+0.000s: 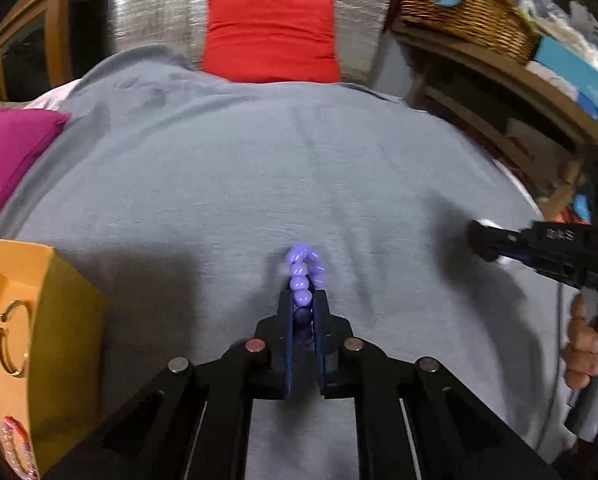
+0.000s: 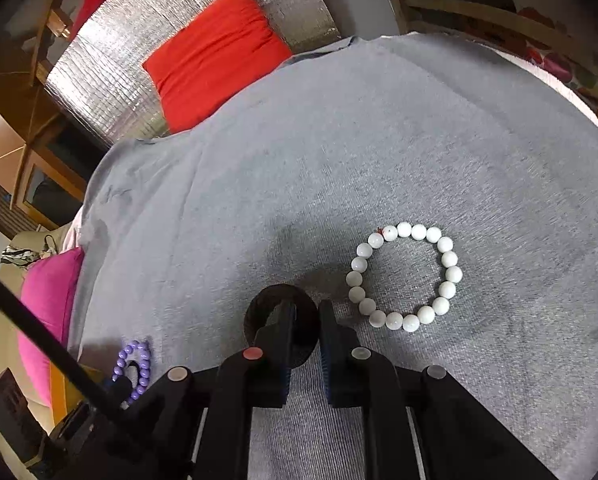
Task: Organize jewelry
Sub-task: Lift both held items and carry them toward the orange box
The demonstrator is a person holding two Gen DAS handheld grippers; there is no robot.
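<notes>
Left tool [image 1: 303, 304] clamps purple bead bracelet [image 1: 303, 270] above grey cloth [image 1: 259, 168] | right tool [image 2: 307, 314] part-open astride dark ring bracelet [image 2: 259, 308] | white bead bracelet [image 2: 405, 276] lies right.

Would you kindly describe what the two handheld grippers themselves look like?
Both the left gripper and the right gripper are black, with angular linkage arms, round metal pivot pins, one reddish, and blue-lined fingers. The right one has a grey handle, white lettering and a thin cable.
</notes>
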